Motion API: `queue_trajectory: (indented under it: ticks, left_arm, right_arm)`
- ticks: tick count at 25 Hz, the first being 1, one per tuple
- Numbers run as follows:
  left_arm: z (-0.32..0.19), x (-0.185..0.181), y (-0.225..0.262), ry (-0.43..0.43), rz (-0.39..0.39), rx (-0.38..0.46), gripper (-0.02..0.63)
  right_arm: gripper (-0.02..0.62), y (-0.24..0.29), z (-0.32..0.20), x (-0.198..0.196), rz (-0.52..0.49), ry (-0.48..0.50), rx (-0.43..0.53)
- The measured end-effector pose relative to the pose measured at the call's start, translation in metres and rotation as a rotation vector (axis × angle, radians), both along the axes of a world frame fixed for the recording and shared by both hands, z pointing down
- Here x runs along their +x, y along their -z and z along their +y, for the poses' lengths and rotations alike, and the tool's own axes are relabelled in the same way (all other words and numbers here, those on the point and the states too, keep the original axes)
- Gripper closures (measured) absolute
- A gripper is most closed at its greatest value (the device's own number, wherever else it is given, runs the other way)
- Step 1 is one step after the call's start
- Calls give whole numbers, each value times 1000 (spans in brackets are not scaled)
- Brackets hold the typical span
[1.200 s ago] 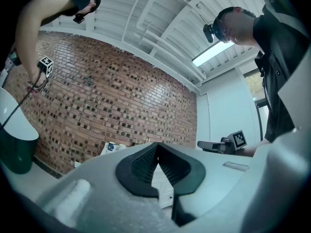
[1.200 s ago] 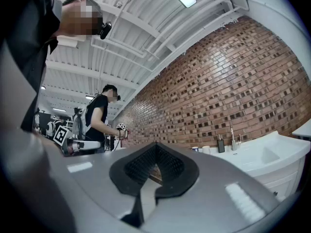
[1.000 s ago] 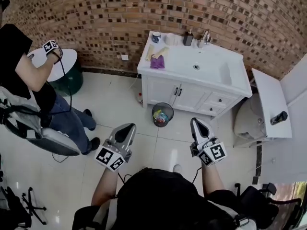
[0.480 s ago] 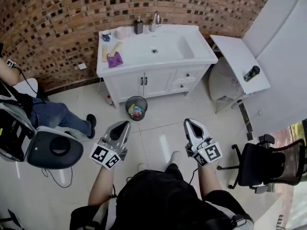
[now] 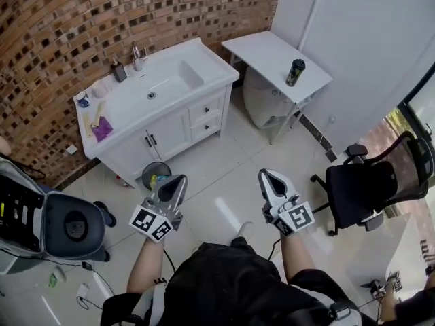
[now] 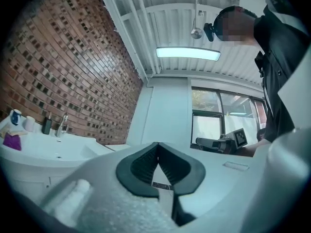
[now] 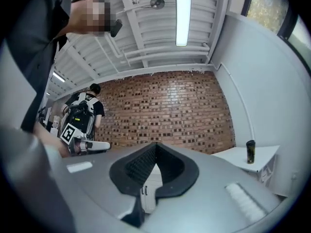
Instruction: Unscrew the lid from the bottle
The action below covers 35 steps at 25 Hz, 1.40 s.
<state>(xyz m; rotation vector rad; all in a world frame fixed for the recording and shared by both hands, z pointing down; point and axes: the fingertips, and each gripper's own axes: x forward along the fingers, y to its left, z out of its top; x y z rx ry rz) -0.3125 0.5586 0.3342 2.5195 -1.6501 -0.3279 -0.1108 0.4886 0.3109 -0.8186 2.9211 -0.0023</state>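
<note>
Left tool [image 5: 179, 180] and right tool [image 5: 266, 176] are both closed tight and empty, well apart from the bottle [image 5: 294, 72].

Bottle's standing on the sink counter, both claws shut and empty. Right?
Wrong spot. The bottle stands on the small white table beside the sink, not on its counter; the head view shows it. The left claw and right claw are shut and empty, as said.
</note>
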Motion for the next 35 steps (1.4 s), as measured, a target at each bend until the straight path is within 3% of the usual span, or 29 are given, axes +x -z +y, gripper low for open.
queue_trajectory:
  ticks: [9, 23, 27, 35]
  left_arm:
    - [-90, 86, 2, -129, -44, -17, 603]
    - [-208, 234, -3, -242, -17, -3, 603]
    - [-226, 258, -13, -280, -32, -32, 603]
    - [-286, 270, -28, -346, -49, -67, 603]
  right_arm:
    - [591, -8, -78, 110, 14, -151, 6]
    - [591, -11, -157, 229, 41, -168, 12]
    - [591, -21, -172, 249, 31, -176, -13]
    - [591, -38, -211, 260, 22, -203, -36]
